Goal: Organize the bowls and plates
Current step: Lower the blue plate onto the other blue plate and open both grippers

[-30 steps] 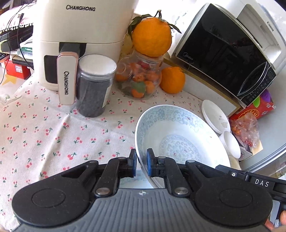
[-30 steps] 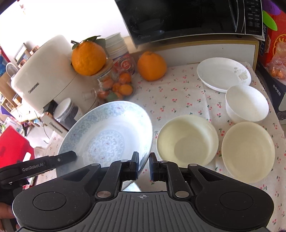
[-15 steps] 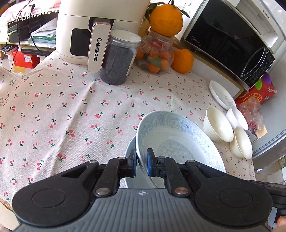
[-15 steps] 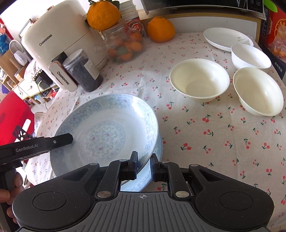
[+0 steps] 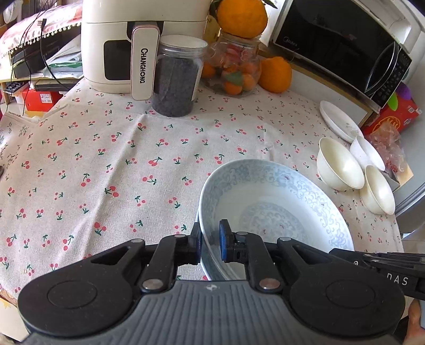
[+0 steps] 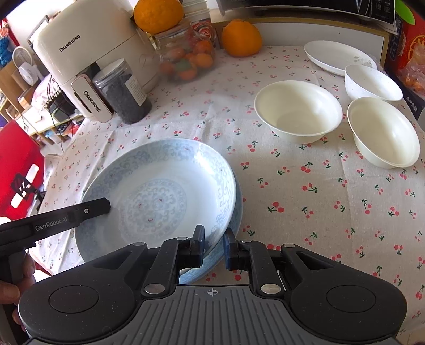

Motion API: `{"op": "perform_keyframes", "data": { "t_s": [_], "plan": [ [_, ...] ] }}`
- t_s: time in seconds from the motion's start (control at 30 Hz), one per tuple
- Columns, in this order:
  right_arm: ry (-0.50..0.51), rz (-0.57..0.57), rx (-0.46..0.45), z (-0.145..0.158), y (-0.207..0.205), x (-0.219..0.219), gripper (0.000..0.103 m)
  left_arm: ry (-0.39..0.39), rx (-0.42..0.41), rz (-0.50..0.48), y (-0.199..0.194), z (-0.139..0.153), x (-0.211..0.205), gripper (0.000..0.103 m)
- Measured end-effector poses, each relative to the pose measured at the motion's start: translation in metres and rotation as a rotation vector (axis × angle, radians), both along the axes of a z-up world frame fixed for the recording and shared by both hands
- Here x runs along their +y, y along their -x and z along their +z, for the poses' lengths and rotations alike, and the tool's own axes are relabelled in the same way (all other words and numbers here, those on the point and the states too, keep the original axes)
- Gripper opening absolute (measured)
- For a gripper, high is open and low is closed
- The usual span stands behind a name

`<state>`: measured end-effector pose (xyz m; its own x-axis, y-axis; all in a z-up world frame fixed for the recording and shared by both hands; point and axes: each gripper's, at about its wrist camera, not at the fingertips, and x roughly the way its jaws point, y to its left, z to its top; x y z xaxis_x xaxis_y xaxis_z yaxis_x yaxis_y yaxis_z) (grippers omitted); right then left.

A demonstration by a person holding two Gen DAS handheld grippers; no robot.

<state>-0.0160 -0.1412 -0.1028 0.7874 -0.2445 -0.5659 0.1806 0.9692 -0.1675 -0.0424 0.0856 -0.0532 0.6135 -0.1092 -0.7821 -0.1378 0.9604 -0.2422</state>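
blue-patterned plate [image 6: 159, 193] sits nested on a second blue plate [image 6: 233, 228], whose rim shows only as a crescent under its right and near edges, both on the cherry-print tablecloth [image 5: 106, 164] at the near side of the table. the left claw [image 5: 210, 242] straddles the upper plate's near-left rim, one finger outside and one inside, with small gaps visible beside the rim, so it looks narrowly parted rather than pinching; whether the pads touch the china i cannot tell. the right claw [image 6: 213, 245] straddles the near-right rim the same way, its fingers a little apart with the plate edges between them, and contact there is likewise unclear. in the right wrist view the left tool's black arm reaches over the plate's left side. well apart to the right stand three white bowls: a large bowl [image 6: 297, 111], a second bowl [image 6: 382, 132] just beside it, and a smaller bowl [image 6: 372, 82] behind, with a flat white plate [image 6: 337, 57] farther back near the microwave [image 5: 342, 45]. at the back of the cloth are a cream air fryer [image 5: 117, 39], a dark-filled jar [image 5: 176, 79], a glass jar [image 5: 233, 71] with an orange [image 5: 241, 17] on top, and another orange [image 5: 275, 74] beside it.
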Motion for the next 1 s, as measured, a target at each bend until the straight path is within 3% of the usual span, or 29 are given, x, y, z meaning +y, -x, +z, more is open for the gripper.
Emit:
{"op": "perform_keyframes", "data": {
  "t_s": [0.53, 1.0],
  "plan": [
    [0.027, -0.012, 0.001, -0.002, 0.0, 0.005, 0.016, -0.074, -0.001, -0.023, -0.002, 0.001, -0.006, 0.014],
    [0.125, -0.009, 0.002, -0.007, 0.002, 0.015, 0.018, -0.162, 0.002, -0.046, 0.001, -0.002, -0.016, 0.016]
  ]
}}
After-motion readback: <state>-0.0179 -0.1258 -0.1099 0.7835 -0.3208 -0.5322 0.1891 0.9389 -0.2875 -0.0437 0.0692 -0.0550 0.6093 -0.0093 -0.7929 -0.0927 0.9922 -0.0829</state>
